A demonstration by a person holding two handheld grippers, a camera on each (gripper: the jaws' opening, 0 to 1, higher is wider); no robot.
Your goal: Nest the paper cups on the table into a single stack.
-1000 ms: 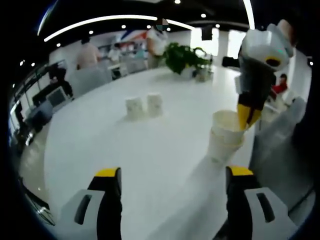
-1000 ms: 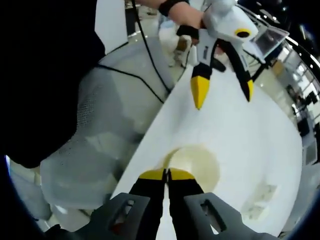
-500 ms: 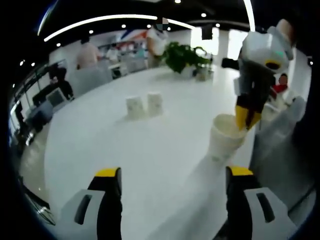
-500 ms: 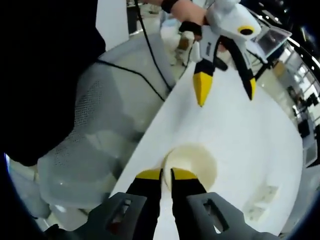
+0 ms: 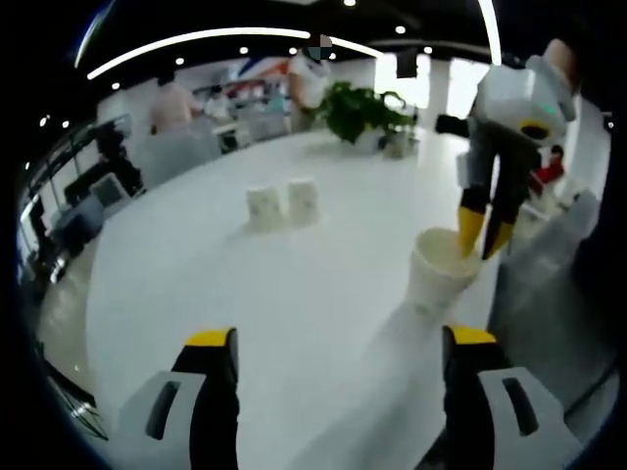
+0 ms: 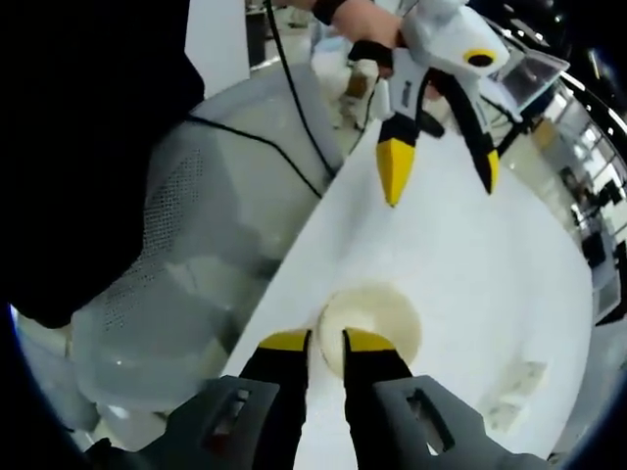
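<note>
A stack of white paper cups [image 5: 438,276] stands upright with its mouth open, near the table's edge, ahead and to the right of the left gripper's jaws. In the right gripper view the same stack [image 6: 371,325] is seen from above, its round cream-tinted mouth just beyond the jaw tips, with the near rim lying between them. Two more white paper cups [image 5: 265,210] and [image 5: 303,203] stand upside down side by side, almost touching, well beyond the left gripper's jaws near the table's middle.
</note>
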